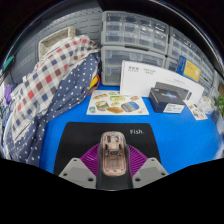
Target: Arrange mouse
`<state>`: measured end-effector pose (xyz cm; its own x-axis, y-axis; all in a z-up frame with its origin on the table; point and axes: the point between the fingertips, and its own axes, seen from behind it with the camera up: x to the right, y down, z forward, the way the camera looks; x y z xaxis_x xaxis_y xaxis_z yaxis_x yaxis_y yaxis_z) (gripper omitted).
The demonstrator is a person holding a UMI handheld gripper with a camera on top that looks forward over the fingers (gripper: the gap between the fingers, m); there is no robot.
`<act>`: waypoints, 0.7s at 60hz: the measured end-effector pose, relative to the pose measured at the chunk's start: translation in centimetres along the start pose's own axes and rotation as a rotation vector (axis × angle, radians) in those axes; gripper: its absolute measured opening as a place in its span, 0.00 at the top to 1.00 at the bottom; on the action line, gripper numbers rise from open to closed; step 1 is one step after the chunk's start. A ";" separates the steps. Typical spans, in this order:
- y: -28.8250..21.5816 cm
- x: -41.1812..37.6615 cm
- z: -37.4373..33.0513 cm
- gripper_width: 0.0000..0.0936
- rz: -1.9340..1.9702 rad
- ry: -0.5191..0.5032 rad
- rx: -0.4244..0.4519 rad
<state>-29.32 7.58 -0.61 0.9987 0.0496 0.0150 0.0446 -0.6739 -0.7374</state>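
A: How far along is it?

B: I judge it about midway; the mouse (112, 153) sits between the jaws, which look closed narrow on its sides, the purple pads (93, 157) against it; it hangs over the black mat (100, 133) at 12 o'clock of the gripper (112, 170); I cannot tell whether it touches the mat.

A: So what is left?

B: Setting it square on the mat and letting go, I think; the mat lies on the blue counter (170, 135).

A: Count things for me.

B: One mouse; one mat; one leaflet (117, 102) beyond the mat at 12; one dark box (168, 97) at 1 o'clock; one white carton (145, 73) behind it; one checked cloth (55, 80) at 10 o'clock; clear drawers (140, 40) stacked at the back, too many to count surely.
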 end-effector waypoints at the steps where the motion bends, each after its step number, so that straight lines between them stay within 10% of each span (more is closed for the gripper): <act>1: 0.0 0.0 0.0 0.58 0.001 0.002 0.003; 9: -0.1 0.1 0.0 0.47 0.018 -0.002 -0.002; 17: -1.9 1.4 -2.7 0.06 0.044 -0.023 0.024; 42: -5.4 16.8 -21.6 0.07 0.042 -0.044 0.215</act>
<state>-12.21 -3.82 18.21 0.9972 0.0606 -0.0446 -0.0081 -0.5037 -0.8639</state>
